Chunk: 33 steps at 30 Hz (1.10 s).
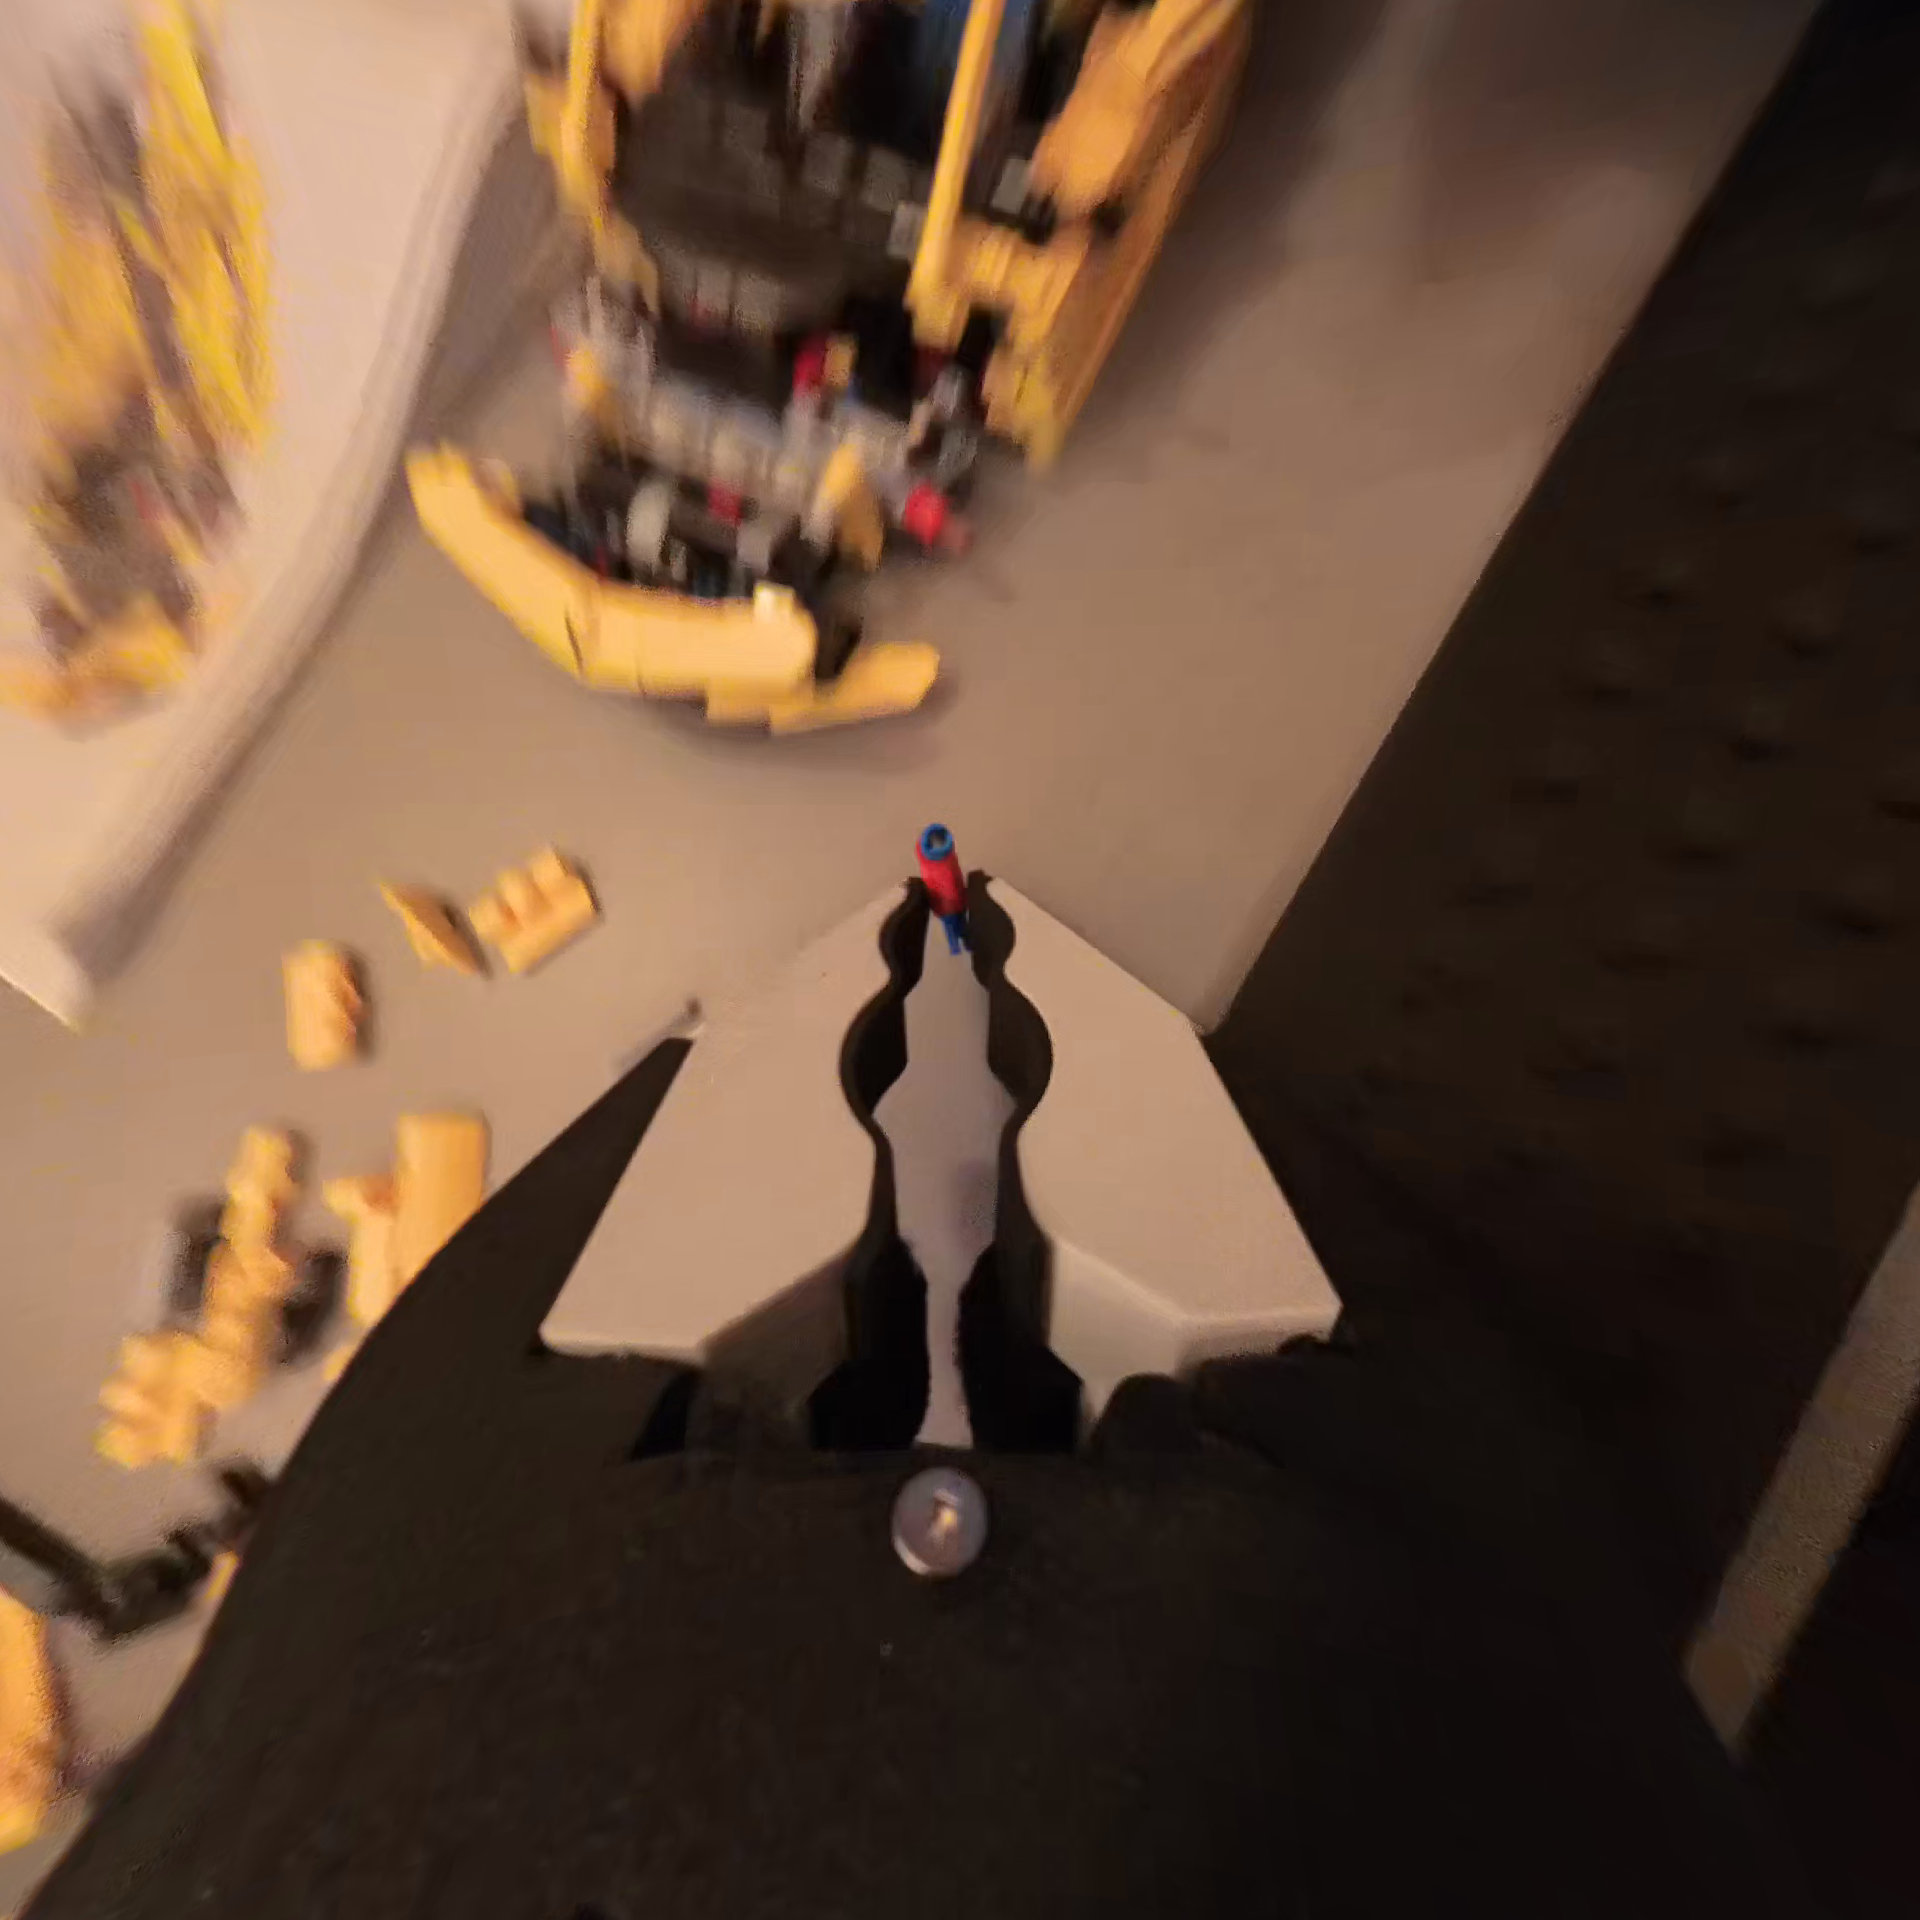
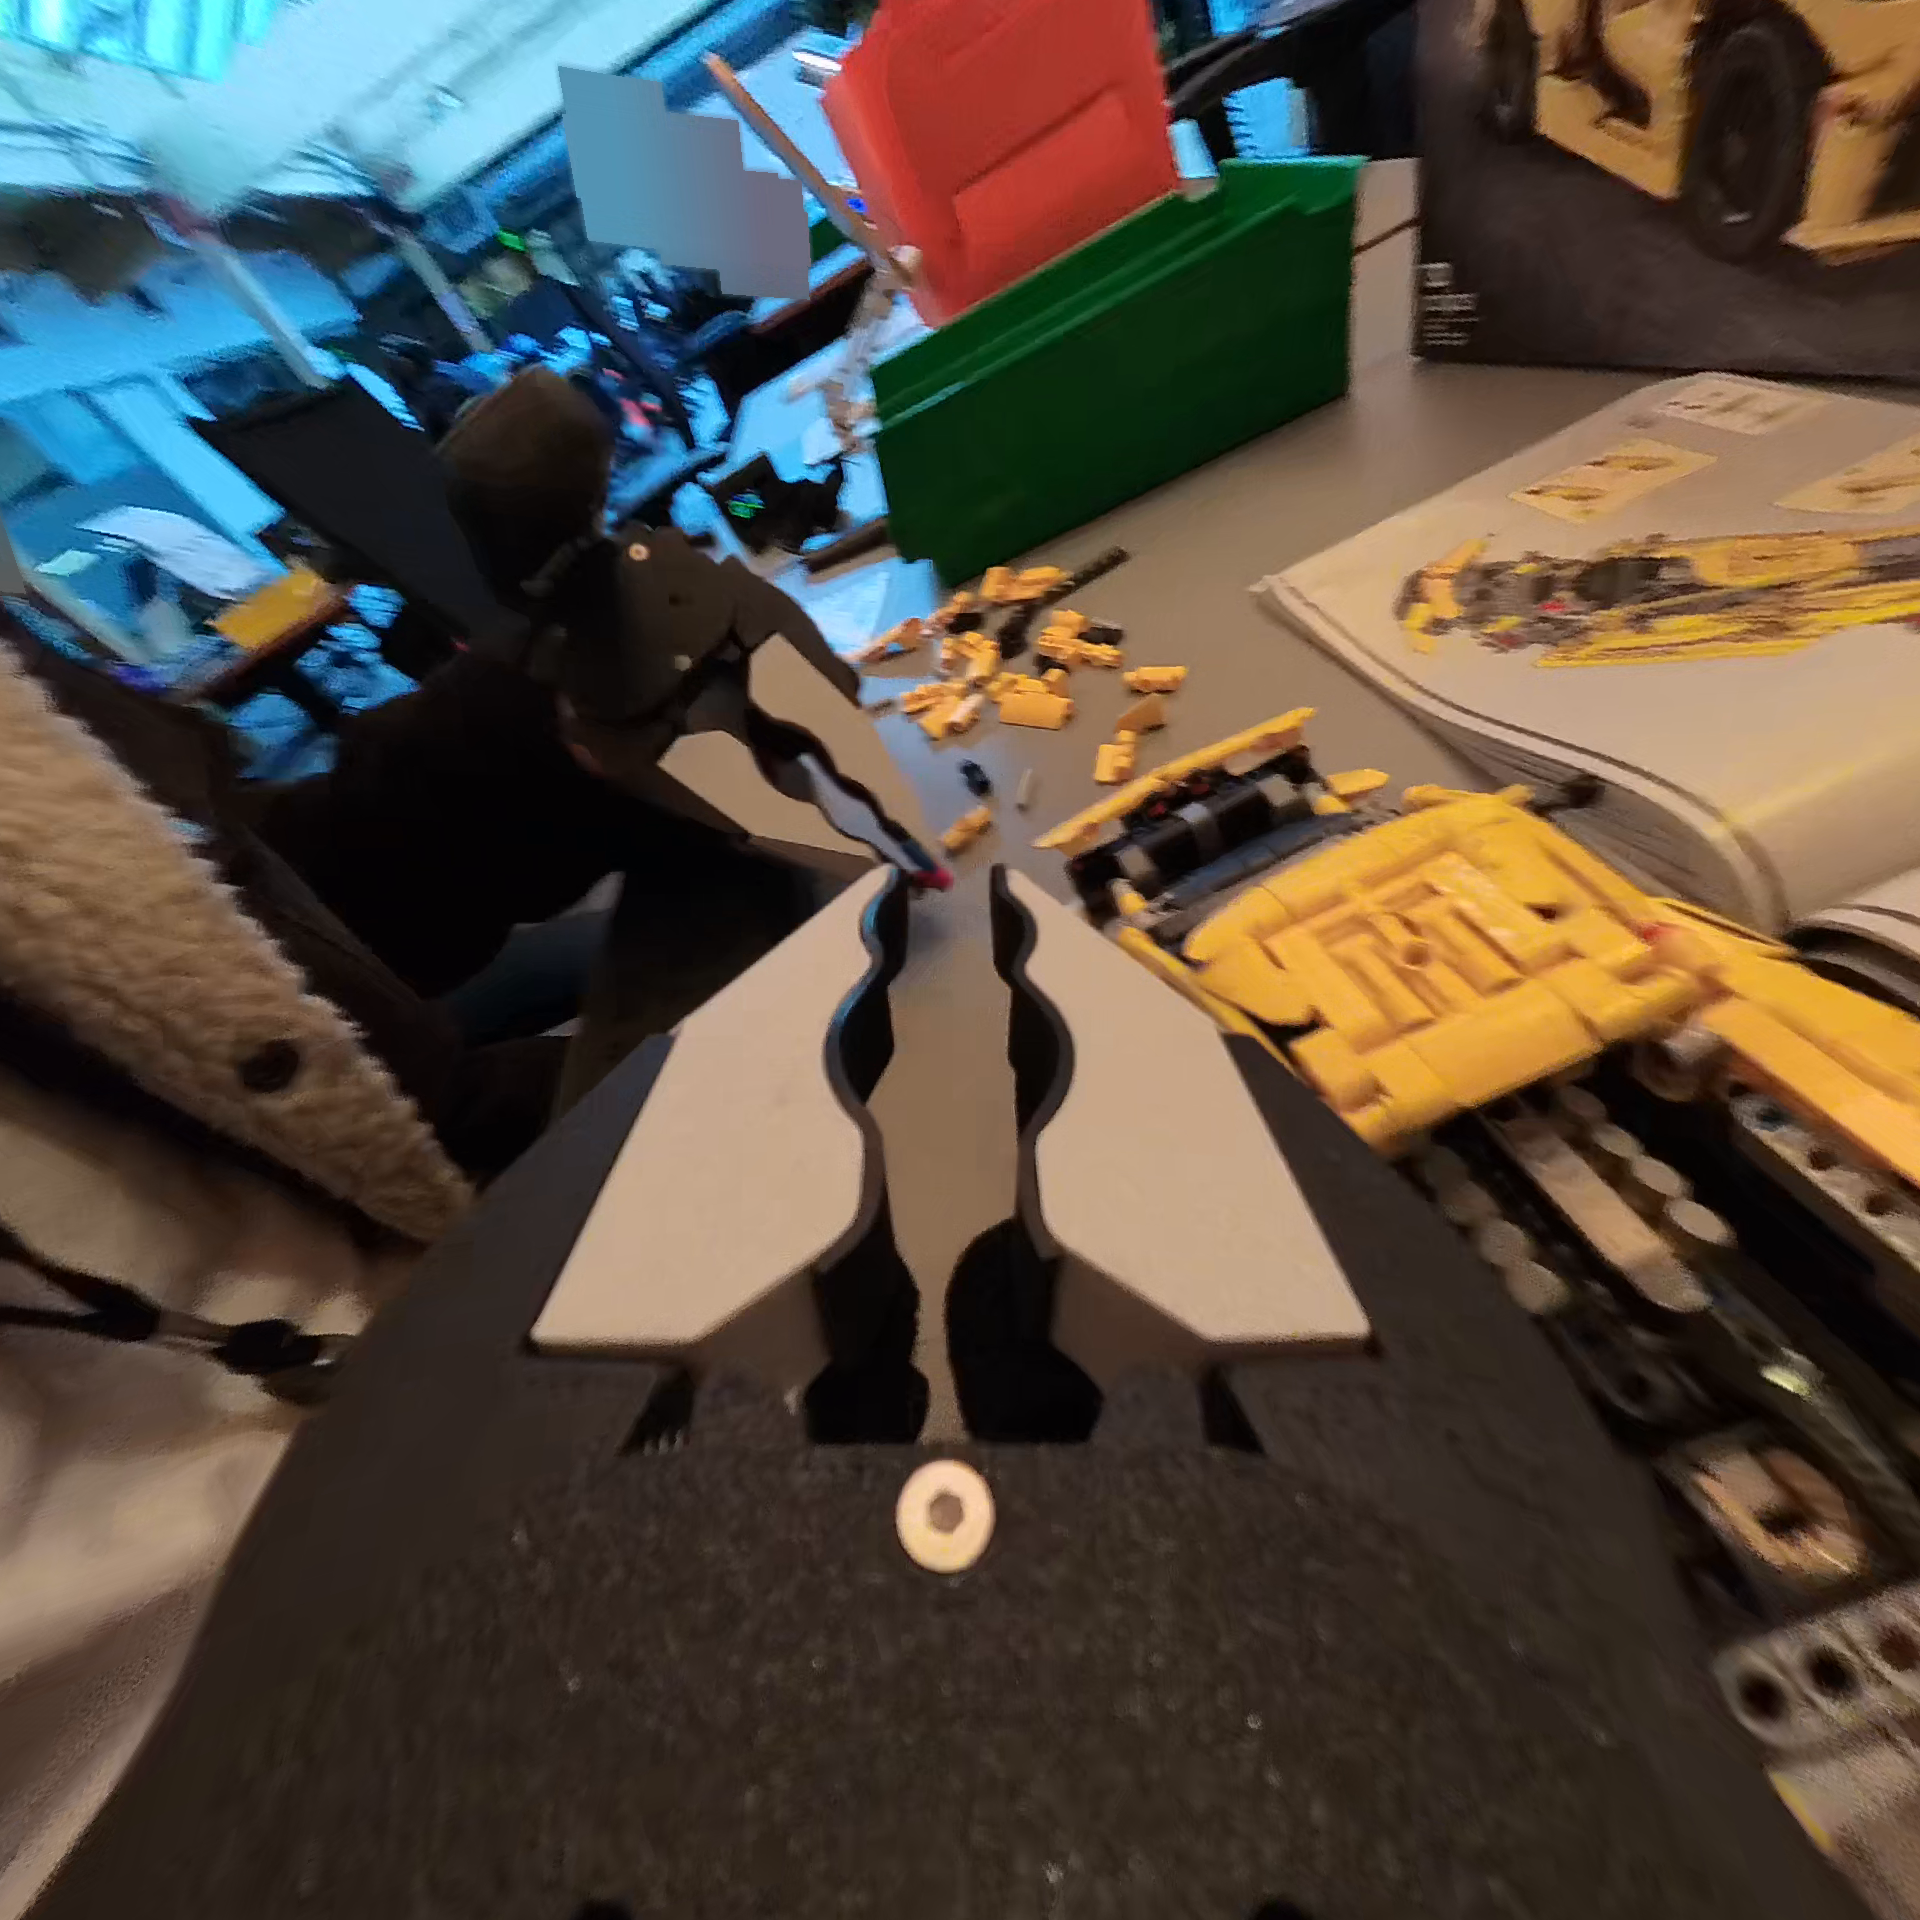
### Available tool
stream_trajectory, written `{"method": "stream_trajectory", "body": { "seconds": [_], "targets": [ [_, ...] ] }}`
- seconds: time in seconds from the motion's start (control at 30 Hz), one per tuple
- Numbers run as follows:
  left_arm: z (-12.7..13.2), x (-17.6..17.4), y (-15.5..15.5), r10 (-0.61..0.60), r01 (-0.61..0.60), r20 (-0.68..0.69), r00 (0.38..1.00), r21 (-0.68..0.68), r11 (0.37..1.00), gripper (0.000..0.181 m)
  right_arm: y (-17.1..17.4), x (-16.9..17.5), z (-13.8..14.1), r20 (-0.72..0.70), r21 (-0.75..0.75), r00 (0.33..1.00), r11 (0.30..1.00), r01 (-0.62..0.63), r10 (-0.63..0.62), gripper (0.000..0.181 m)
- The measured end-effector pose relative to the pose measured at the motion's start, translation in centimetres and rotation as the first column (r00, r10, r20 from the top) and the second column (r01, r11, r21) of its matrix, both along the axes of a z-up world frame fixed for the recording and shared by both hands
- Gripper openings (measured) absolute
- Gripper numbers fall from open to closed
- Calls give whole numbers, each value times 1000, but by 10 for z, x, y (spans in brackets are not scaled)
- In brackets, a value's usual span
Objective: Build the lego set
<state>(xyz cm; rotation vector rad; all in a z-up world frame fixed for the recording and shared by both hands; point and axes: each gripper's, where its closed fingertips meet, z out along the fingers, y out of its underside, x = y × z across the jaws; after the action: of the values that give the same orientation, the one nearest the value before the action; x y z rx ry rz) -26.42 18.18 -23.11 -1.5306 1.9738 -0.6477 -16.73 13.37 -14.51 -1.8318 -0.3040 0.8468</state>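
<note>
Two states — left hand-held gripper [image 1: 943, 891] pinches a red-blue pin [image 1: 940, 871]; right hand-held gripper [image 2: 943, 883] gapes, empty.

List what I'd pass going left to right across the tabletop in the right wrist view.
Left tongs holding a small red and blue piece → loose yellow pieces → yellow car model → open instruction booklet.
</note>
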Motion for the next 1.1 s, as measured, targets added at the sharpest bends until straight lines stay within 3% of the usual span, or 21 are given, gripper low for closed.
{"method": "stream_trajectory", "body": {
  "seconds": [0.07, 0.17, 0.37, 0.43, 0.53, 0.7, 0.77, 0.87, 1.0, 1.1],
  "targets": [
    [31, 23, -5, -88, 53, 163, 983, 212, 976, 8, -2, -13, 6, -140, -36, 988, 997, -70, 65, 15],
    [60, 47, -13, -239, 81, 239, 941, 527, 846, 7, 1, -19, 11, -312, -110, 947, 987, -116, 77, 24],
    [73, 80, -35, -485, 156, 167, 858, 816, 556, 7, 9, -3, 10, -235, -92, 972, 996, 0, -22, 23],
    [72, 86, -39, -511, 174, 132, 849, 844, 508, 7, 7, -4, 8, -240, -100, 971, 995, -16, -8, 23],
    [73, 91, -33, -480, 157, 134, 867, 841, 518, 7, 4, -8, 10, -250, -87, 968, 995, -46, 23, 27],
    [80, 91, -36, -421, 119, 228, 878, 748, 653, 7, 5, -19, -2, -19, -35, 999, 998, -42, 41, 41],
    [80, 92, -46, -433, 135, 243, 868, 724, 677, 7, 5, -26, 4, -30, -7, 998, 998, -60, 60, 39],
    [82, 94, -51, -440, 130, 247, 863, 734, 667, 7, 3, -23, 6, -51, -6, 997, 998, -63, 63, 28],
    [81, 94, -50, -427, 117, 254, 868, 730, 673, 7, 2, -22, 4, -38, -14, 998, 998, -59, 58, 25],
    [83, 92, -46, -422, 105, 237, 875, 758, 643, 7, 3, -19, 3, -6, -3, 999, 999, -34, 34, 23]
  ]
}}
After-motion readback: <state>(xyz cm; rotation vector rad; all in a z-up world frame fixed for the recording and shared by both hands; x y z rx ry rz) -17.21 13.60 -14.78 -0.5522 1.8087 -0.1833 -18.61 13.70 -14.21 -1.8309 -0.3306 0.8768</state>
